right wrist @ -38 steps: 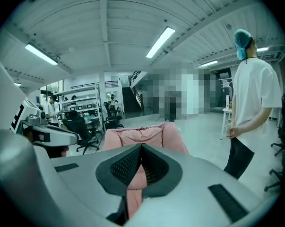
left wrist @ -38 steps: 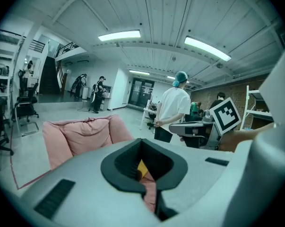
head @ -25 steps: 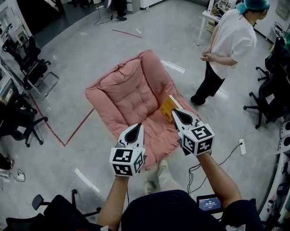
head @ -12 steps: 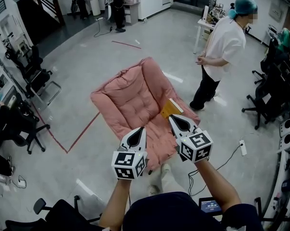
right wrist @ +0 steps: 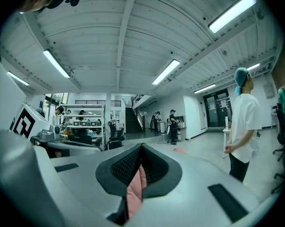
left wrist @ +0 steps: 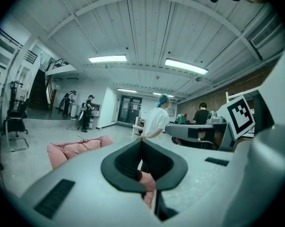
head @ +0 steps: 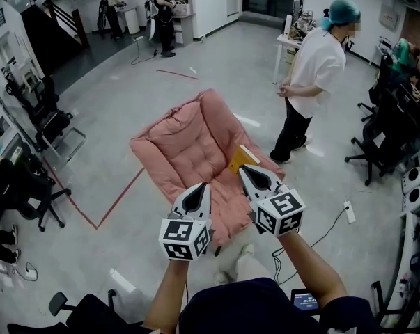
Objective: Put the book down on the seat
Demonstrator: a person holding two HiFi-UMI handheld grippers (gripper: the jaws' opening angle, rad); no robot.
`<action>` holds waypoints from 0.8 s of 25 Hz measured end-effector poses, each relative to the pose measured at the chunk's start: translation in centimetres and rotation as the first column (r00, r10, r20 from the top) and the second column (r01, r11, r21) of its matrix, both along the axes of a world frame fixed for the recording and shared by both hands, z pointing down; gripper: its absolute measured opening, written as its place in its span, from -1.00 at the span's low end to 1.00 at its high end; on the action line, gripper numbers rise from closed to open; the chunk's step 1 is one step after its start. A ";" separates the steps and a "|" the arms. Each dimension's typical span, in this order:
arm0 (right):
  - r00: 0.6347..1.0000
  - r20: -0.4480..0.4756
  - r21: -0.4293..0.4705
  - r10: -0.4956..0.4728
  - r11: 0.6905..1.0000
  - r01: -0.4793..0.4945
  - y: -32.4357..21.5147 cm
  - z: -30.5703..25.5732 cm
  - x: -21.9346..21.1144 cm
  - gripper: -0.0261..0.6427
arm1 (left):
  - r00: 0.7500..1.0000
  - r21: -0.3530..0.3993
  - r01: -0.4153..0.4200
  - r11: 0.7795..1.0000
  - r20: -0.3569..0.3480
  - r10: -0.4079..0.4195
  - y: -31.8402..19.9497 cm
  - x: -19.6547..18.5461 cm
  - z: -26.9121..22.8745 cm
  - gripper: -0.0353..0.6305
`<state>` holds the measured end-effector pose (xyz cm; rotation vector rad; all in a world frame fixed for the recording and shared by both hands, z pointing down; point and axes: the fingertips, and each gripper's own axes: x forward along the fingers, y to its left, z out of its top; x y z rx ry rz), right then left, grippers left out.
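Though shut and empty, left tool (head: 200,186), right tool (head: 243,169) over quilted pink seat (head: 187,148), orange book (head: 236,161).

Yellow book (head: 238,160) lies tilted on the pink padded seat (head: 189,148) (against its side cushion).

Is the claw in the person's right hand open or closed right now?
Shut: the right gripper has its jaws meeting at the tips, nothing clamped; only the pink chair shows through the gap below.
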<state>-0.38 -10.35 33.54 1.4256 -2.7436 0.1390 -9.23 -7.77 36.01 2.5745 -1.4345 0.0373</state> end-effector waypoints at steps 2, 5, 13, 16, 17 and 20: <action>1.000 -0.001 0.012 -0.002 1.000 0.002 0.6 -0.5 -0.2 -0.87 | 1.000 0.006 -0.004 1.000 -0.001 0.004 0.4 0.1 -0.4 -0.89; 1.000 0.003 0.022 -0.007 1.000 0.007 1.1 -0.9 0.1 -0.87 | 1.000 0.011 -0.007 1.000 0.000 0.007 0.7 0.6 -0.7 -0.89; 1.000 0.011 0.031 -0.017 0.999 0.017 1.6 -1.8 1.9 -0.87 | 1.000 0.028 -0.002 1.000 0.003 0.002 1.1 2.4 -1.8 -0.89; 1.000 0.007 0.031 -0.026 0.999 0.026 1.9 -2.2 2.5 -0.87 | 1.000 0.033 0.001 0.999 0.005 -0.001 1.3 3.2 -2.5 -0.89; 1.000 0.006 0.031 -0.030 0.999 0.029 2.0 -2.3 2.8 -0.87 | 1.000 0.035 0.003 0.999 0.006 -0.003 1.4 3.4 -2.7 -0.89; 0.999 0.006 0.028 -0.038 0.999 0.038 2.5 -2.6 3.4 -0.87 | 1.000 0.042 0.014 0.999 0.006 -0.014 1.8 4.1 -3.2 -0.89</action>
